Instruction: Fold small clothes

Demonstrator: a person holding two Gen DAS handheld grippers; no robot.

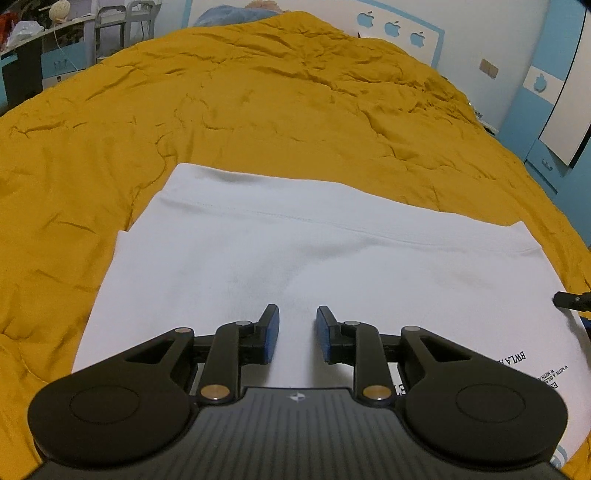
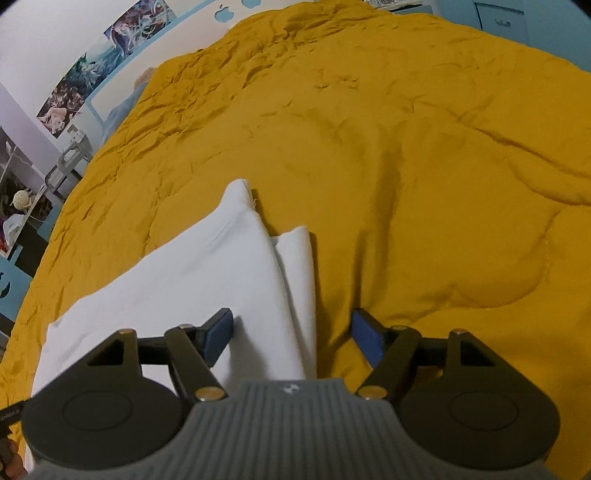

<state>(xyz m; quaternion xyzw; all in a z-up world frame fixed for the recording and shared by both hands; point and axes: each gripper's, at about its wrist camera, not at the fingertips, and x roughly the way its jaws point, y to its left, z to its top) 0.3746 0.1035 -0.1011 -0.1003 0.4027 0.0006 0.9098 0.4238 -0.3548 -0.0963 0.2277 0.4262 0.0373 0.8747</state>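
A white garment (image 1: 258, 251) lies flat on a mustard quilt (image 1: 221, 103), partly folded, with a seam running across it and black print (image 1: 517, 360) near its right edge. My left gripper (image 1: 297, 314) hovers over the garment's middle, jaws a little apart, nothing between the blue pads. In the right wrist view the garment (image 2: 207, 266) shows a folded right edge with a sleeve flap beside it. My right gripper (image 2: 291, 317) stands wide open and straddles that edge, one pad over the cloth, the other over the quilt (image 2: 424, 166). Its black tip (image 1: 570, 301) peeks in at the left view's right border.
The quilt covers the whole bed, wrinkled, with broad bare stretches beyond the garment. A cluttered desk (image 1: 37, 33) and a grey chair (image 1: 122, 22) stand past the bed's far left. A blue and white wardrobe (image 1: 554, 92) is at the right. A blue pillow (image 1: 229, 16) lies at the head.
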